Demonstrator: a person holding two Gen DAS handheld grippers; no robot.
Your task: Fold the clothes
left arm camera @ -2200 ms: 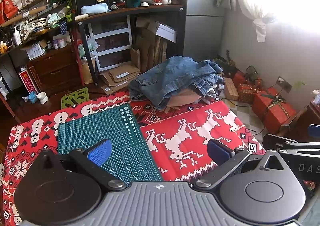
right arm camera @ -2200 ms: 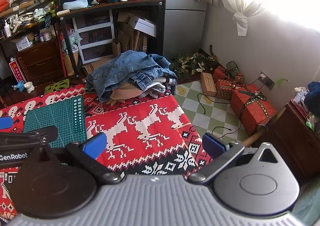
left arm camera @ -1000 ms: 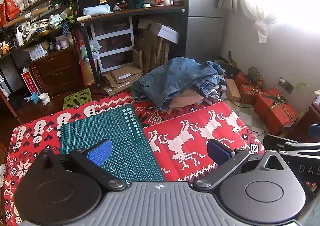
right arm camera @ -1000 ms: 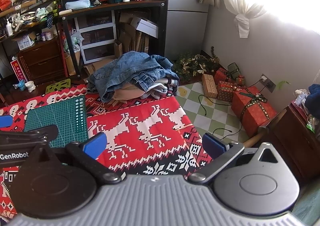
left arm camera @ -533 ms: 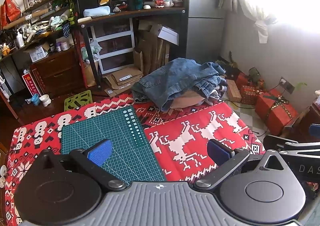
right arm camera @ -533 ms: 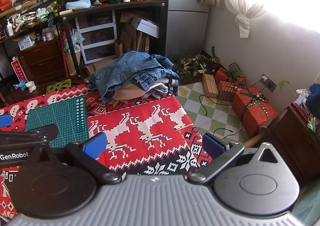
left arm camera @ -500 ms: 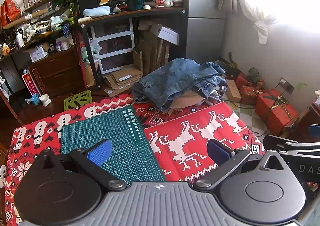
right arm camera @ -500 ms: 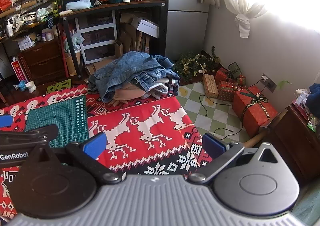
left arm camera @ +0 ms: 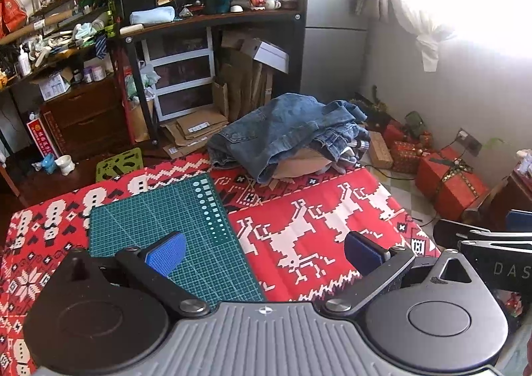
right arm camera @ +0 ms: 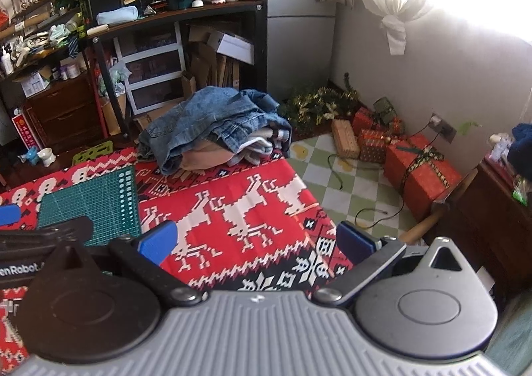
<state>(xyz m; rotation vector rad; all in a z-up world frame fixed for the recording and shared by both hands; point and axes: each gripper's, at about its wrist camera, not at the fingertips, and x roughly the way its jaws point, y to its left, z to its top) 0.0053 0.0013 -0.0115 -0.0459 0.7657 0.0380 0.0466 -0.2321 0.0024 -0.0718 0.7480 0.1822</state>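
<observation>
cluttered room, red patterned tablecloth (left arm camera: 332,209). clothes pile (left arm camera: 292,136) heaped at far edge, denim on top, unfolded. left gripper (left arm camera: 262,251) and right gripper (right arm camera: 256,241) at near edge, fingers spread wide, empty, likely poised for reach.

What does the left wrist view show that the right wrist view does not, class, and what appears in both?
Only the left wrist view shows the whole cutting mat and the right gripper's side at its right edge. Only the right wrist view shows the checked floor with a cable, the tinsel and the left gripper's side at its left edge. Both show the clothes pile at the far edge of the red cloth, and open, empty jaws.
</observation>
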